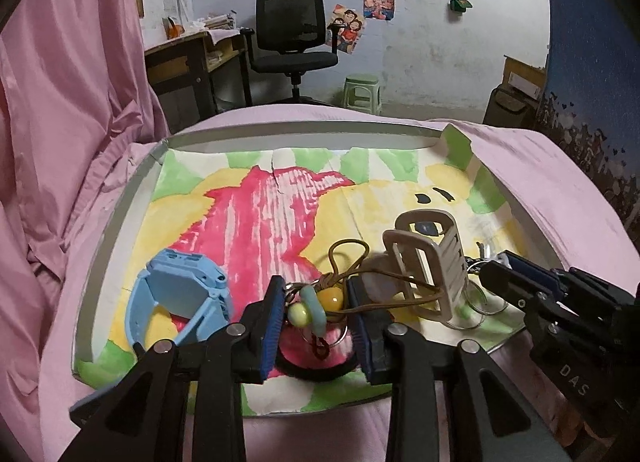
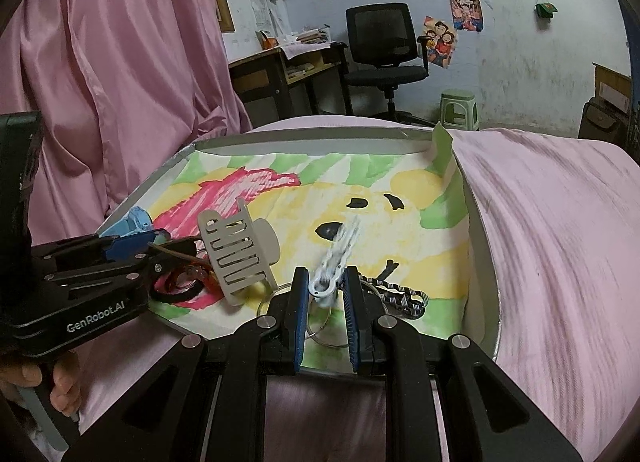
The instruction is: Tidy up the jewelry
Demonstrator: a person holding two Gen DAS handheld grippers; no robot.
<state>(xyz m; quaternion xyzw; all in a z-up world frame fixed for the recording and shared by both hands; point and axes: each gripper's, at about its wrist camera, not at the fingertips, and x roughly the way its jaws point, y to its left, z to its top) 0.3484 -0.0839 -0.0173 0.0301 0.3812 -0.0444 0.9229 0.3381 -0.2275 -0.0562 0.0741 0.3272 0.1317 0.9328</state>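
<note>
- Left gripper (image 1: 316,314): jaws parted about half, blue pads either side of a small cluster of beads (image 1: 316,304) (pale green, yellow) on a brown cord (image 1: 348,250). Pads look clear of the beads; cannot tell whether either one touches the cord.
- Right gripper (image 2: 326,302): jaws narrow, closed against a pale blue-white hair clip (image 2: 334,270); the clip's tip points far, over the paper.
- Thin metal rings (image 2: 320,326) lie under and just behind the right gripper's pads.
- Dark patterned chain (image 2: 400,294) lies just right of the right gripper.
- Beige claw clip (image 1: 424,262) stands between the two grippers, the cord looped through its teeth.
- Blue watch (image 1: 180,294) rests on its strap at the near left, just left of the left gripper.
- Reddish translucent piece (image 2: 192,276) and a black band (image 2: 176,296) lie near the left gripper, seen from the right wrist.
- All of it sits on a painted paper (image 1: 260,213) (pink, yellow, green) lining a shallow tray (image 1: 120,213) with a grey rim.
- Tray rests on a pink bedsheet (image 1: 560,181); pink curtain (image 1: 72,81) at left.
- A hand (image 2: 56,382) grips the left gripper's handle, near left in the right wrist view.
- Far: black office chair (image 1: 292,33), wooden desk (image 1: 188,61), green stool (image 1: 362,91), posters on a white wall.
</note>
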